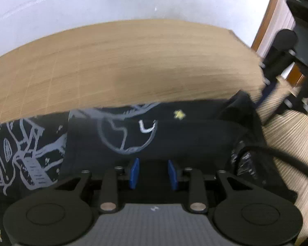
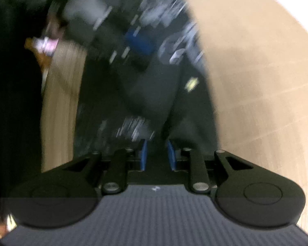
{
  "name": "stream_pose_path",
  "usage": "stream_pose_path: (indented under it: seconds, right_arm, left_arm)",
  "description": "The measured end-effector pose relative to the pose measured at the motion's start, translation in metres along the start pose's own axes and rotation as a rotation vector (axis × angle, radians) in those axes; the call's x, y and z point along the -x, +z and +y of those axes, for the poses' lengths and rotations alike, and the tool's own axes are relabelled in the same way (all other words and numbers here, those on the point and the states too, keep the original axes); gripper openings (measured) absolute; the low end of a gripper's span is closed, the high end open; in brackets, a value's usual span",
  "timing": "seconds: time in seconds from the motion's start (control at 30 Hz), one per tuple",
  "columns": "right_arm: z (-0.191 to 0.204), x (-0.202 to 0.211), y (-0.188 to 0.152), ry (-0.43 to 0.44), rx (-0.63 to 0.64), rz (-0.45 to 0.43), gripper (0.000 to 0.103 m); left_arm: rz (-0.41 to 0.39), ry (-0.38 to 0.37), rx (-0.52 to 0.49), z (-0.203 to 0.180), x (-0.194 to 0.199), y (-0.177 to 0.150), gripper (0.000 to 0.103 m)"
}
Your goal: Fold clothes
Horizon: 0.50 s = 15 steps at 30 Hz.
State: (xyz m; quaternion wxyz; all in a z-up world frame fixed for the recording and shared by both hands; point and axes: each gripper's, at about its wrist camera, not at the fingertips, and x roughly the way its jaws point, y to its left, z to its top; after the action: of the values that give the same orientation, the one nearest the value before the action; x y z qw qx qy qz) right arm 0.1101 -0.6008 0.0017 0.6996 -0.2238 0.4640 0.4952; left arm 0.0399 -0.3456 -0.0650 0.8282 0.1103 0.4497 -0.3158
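- Wooden table (image 1: pixel 121 61), light oak grain, bare top
- White wall (image 1: pixel 113 0) behind table
- Wood-look floor (image 1: pixel 287 135) at rt
- Black cable (image 1: pixel 287 160) over floor

The left tool (image 1: pixel 153 173) and right tool (image 2: pixel 157 154) are each showing black linked arms, round black discs, silver screw heads, blue finger pads (image 1: pixel 134 173) and a ribbed grey base, with a black cable (image 1: pixel 277 155) trailing beside the left one.
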Motion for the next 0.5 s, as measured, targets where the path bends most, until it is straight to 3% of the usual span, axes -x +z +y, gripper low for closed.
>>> stream_pose_path:
  seconds: [0.1,0.23,0.3,0.4,0.5]
  right_arm:
    - [-0.009,-0.006,0.006,-0.021,-0.046,-0.055,0.029]
    - [0.006,-0.031,0.002,0.004,0.027,0.038,0.030]
    - [0.017,-0.039,-0.005,-0.028,0.090,0.055,0.037]
    - [0.022,-0.048,-0.013,-0.117,0.117,0.071,0.037]
    - [0.024,-0.050,-0.014,-0.151,0.114,0.067,0.037]
  left_arm:
    - [-0.027,-0.027,-0.049,-0.010,0.004,0.007,0.034]
    - [-0.034,-0.028,-0.074,-0.017,-0.001,0.014,0.034]
    - [-0.026,-0.040,-0.055,-0.015,-0.003,0.011,0.034]
    - [-0.005,-0.032,-0.039,-0.013,-0.008,0.007,0.034]
    - [-0.001,-0.039,-0.033,-0.011,-0.009,0.005,0.034]
